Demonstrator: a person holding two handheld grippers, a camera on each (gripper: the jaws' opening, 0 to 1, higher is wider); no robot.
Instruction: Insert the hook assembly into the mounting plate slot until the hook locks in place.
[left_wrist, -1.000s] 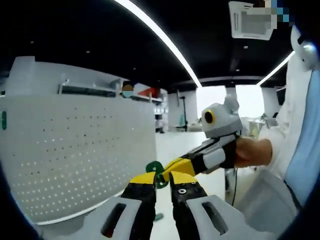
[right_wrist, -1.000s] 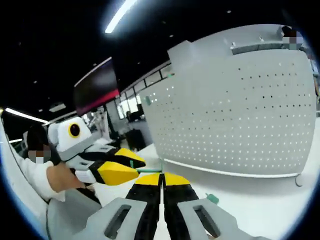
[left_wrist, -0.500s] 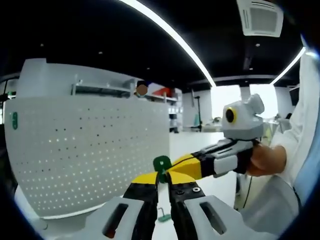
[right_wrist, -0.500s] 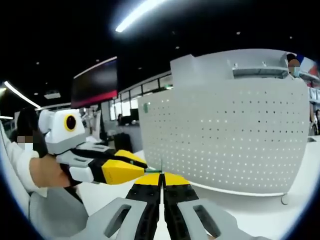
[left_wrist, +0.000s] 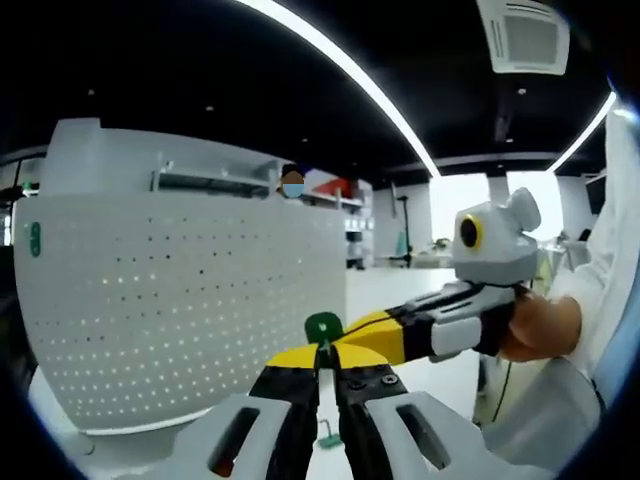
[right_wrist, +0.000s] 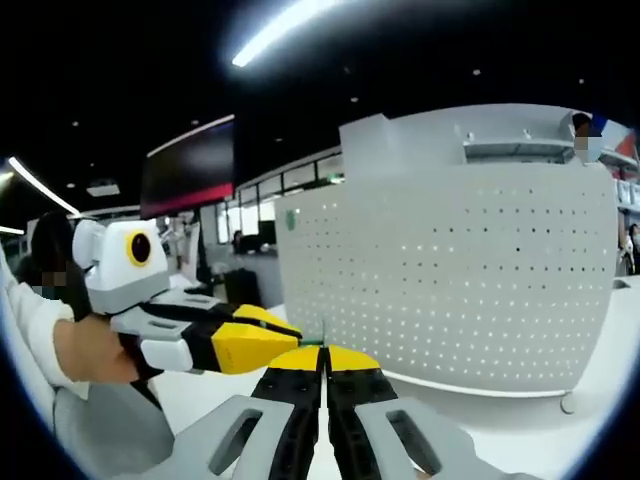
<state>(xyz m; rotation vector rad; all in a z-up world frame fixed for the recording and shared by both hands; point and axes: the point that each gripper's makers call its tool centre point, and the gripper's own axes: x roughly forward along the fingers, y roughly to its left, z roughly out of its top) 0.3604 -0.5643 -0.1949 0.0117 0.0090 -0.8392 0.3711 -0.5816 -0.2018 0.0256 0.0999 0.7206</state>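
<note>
Both grippers, left and right, pinch the green hook assembly between closed jaws before the pegboard.

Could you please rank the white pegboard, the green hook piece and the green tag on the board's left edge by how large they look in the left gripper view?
1. White pegboard, by far the largest.
2. Green hook piece, though it sits much nearer the camera.
3. Green tag, smallest, farther off, so its true size is unsure.

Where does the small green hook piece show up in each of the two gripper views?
Left gripper view: green hook piece at lower centre, pinched at the tongs' tips.
Right gripper view: a thin green edge just above the tongs' tips, lower centre.
Shared landmark: the white perforated panel.
</note>
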